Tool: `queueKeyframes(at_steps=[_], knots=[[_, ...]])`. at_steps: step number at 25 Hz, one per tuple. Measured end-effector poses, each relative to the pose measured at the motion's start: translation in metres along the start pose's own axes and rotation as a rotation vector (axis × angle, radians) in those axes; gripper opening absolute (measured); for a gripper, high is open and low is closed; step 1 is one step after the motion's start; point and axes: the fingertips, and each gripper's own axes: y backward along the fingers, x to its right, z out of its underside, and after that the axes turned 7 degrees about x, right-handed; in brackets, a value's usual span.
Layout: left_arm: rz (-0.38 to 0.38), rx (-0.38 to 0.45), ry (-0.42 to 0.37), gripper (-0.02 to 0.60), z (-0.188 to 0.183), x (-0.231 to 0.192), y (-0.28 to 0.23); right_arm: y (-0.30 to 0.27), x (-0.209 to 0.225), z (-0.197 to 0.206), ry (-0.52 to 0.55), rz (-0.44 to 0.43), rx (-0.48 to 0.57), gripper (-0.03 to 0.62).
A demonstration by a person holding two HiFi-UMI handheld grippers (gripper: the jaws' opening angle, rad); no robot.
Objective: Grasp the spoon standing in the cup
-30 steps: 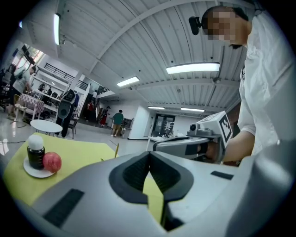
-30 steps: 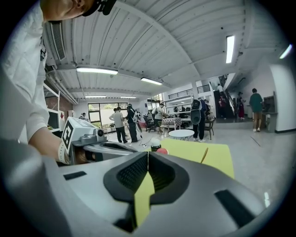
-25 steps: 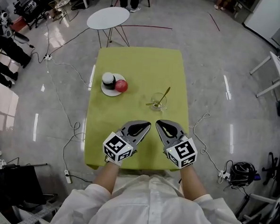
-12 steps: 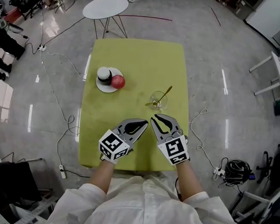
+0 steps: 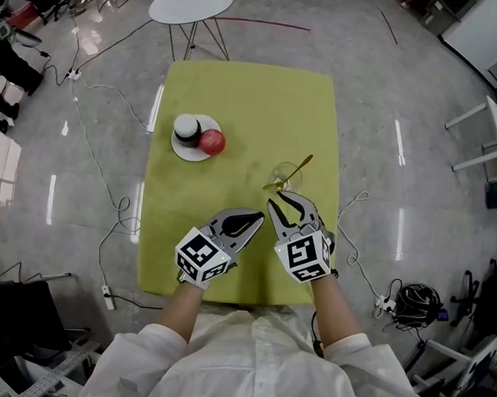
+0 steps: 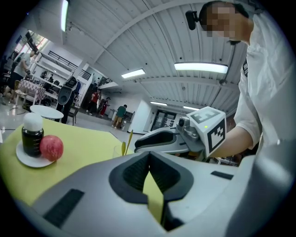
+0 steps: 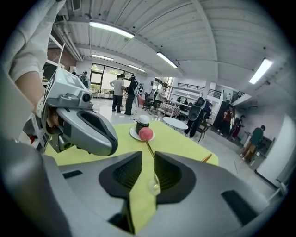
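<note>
Spoon leans in the cup, handle tipped toward the table's right edge, about midway along it. The right gripper reaches out from the near edge, its tips just beside the cup's near side (whether they touch the glass I cannot tell). Its jaws stand narrowly apart, gripping nothing, with the cup showing low in the gap ahead. The left gripper lies beside it over the near edge, angled in toward the right one, its tips closed on each other and empty. Both forearms come out of white sleeves. Each cube bears black-and-white square markers. Toward the left edge, a plate holds an apple and a white-capped bottle.
</note>
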Motion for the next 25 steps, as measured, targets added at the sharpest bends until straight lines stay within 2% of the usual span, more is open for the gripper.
queueKeyframes(at_steps=[7, 17, 21, 25], knots=[[-0.006, -0.004, 0.012, 0.004, 0.001, -0.005, 0.001, -0.016, 0.003, 0.008, 0.059, 0.003, -0.048, 0.086], [-0.001, -0.003, 0.029, 0.005, 0.001, -0.007, 0.002, -0.027, 0.003, 0.015, 0.089, 0.002, -0.091, 0.078], [-0.002, -0.002, 0.033, 0.005, 0.001, -0.009, 0.002, -0.030, 0.007, 0.016, 0.085, 0.013, -0.096, 0.040], [-0.005, -0.001, 0.033, 0.005, 0.001, -0.010, 0.001, -0.030, 0.009, 0.014, 0.098, 0.016, -0.091, 0.031]])
